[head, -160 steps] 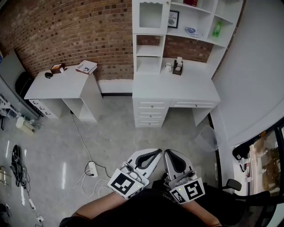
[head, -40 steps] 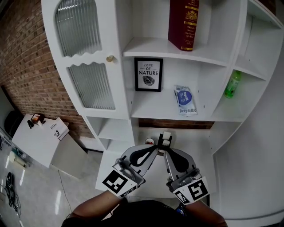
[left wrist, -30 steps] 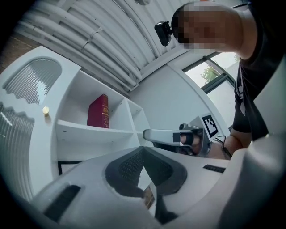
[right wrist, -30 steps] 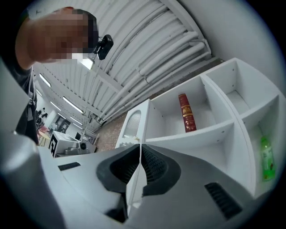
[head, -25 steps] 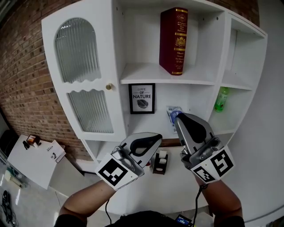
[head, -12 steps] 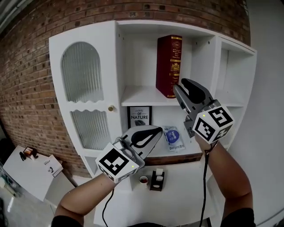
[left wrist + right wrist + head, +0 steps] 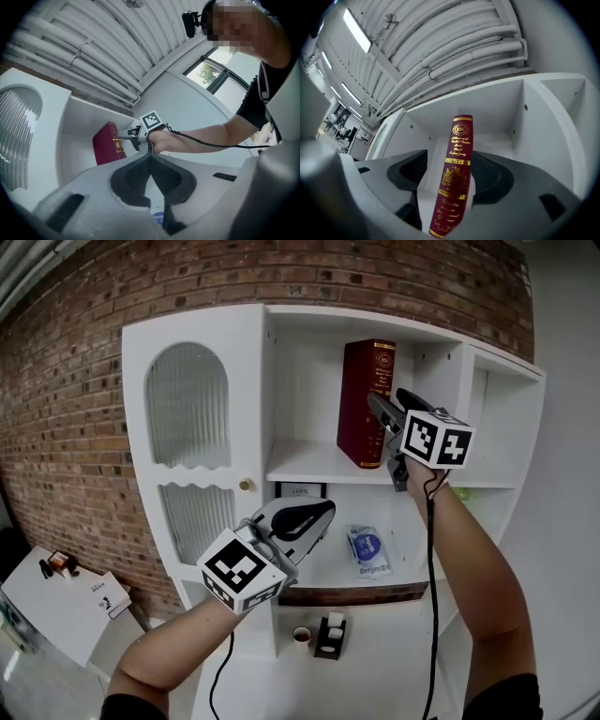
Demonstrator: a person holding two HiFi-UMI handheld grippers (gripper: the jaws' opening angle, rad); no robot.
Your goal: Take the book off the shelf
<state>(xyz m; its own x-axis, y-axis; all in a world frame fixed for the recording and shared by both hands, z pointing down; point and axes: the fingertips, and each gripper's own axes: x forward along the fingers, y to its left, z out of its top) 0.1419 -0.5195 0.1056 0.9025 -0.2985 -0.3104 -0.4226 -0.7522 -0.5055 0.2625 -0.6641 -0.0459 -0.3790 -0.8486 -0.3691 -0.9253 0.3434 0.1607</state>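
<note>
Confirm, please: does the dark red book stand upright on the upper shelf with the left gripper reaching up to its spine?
No, it is the right gripper, not the left gripper. The right gripper view shows the dark red book upright on the upper shelf between that gripper's opening jaws, not yet gripped.

Bright even indoor light, glare from ceiling strip lights, soft shadows inside shelf, fisheye bending, dark vignetted corners in gripper views, book crisp
</note>
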